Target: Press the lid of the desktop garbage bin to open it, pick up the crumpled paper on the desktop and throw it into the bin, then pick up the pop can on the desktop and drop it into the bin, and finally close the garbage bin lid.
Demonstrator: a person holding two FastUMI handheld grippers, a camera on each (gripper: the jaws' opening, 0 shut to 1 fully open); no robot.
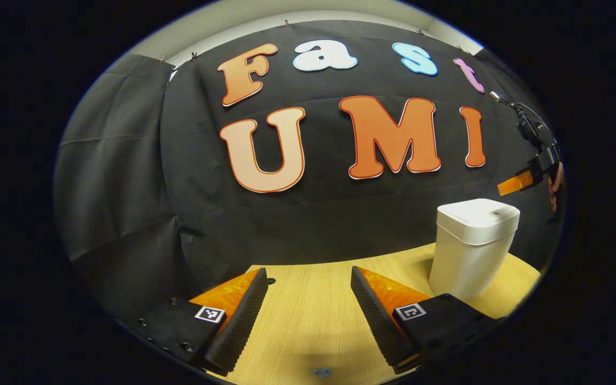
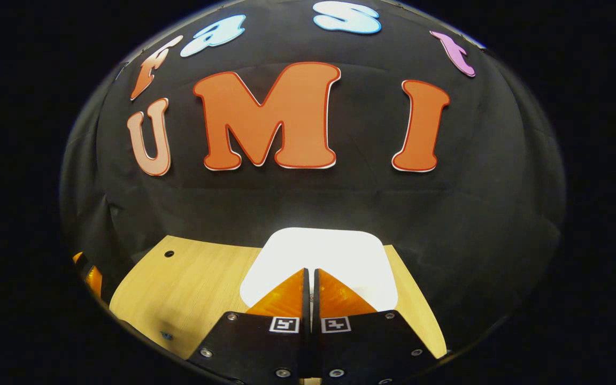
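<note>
A white desktop bin (image 1: 471, 246) stands on the wooden desk (image 1: 313, 315) at the right of the left gripper view, its lid down. My left gripper (image 1: 310, 280) is open low over the desk, nothing between its fingers, left of the bin. My right gripper (image 1: 524, 179) hangs above and to the right of the bin in that same view. In the right gripper view, the right gripper (image 2: 309, 271) is shut with nothing in it, directly above the bin's white lid (image 2: 321, 254). Whether its tips touch the lid I cannot tell.
The black cloth wall rises right behind the desk. A small round hole (image 2: 169, 253) sits near the desk's far left edge in the right gripper view. Part of the left gripper (image 2: 91, 275) shows at that view's left rim.
</note>
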